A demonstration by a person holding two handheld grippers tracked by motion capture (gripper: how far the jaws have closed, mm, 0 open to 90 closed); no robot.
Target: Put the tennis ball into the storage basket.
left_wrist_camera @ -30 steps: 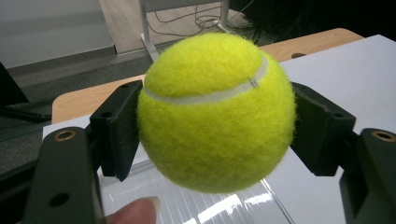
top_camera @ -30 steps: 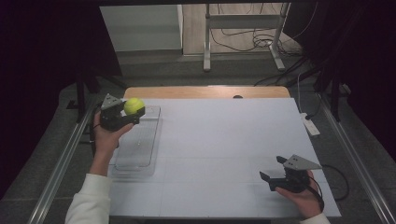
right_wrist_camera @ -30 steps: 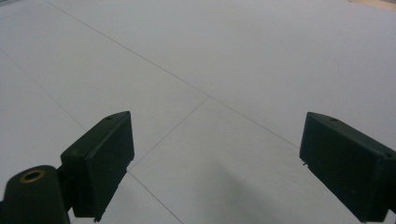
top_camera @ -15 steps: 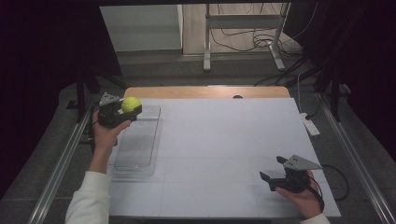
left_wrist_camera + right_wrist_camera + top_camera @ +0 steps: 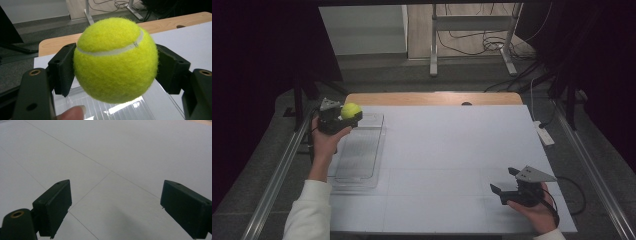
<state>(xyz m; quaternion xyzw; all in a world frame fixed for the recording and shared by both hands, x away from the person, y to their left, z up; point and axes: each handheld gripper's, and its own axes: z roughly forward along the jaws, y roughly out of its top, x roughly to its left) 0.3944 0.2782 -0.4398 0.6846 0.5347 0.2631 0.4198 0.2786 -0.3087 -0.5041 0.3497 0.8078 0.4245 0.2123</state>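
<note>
High view: the left tool (image 5: 343,118) is held up at the far left corner of the white tabletop (image 5: 452,165), over the far end of a clear plastic tray (image 5: 359,152) that lies along the tabletop's left edge. Between its jaws sits a yellow-green tennis ball (image 5: 351,110), clear of the tray floor. The left hand (image 5: 326,142) grips the tool from below, a white sleeve (image 5: 309,212) running down to the near edge.

In the left gripper view, the tennis ball (image 5: 116,60) is pinched on both sides by the black pads (image 5: 63,71), its white seam curving across the top; the ribbed clear tray (image 5: 120,110) lies beneath it and a fingertip (image 5: 72,113) shows at the bottom.

The right tool (image 5: 512,187) rests low near the right front corner of the tabletop, well apart from the ball, held in the right hand (image 5: 537,210). In the right gripper view its jaws stand wide with nothing between them, above bare tabletop (image 5: 112,157).
</note>
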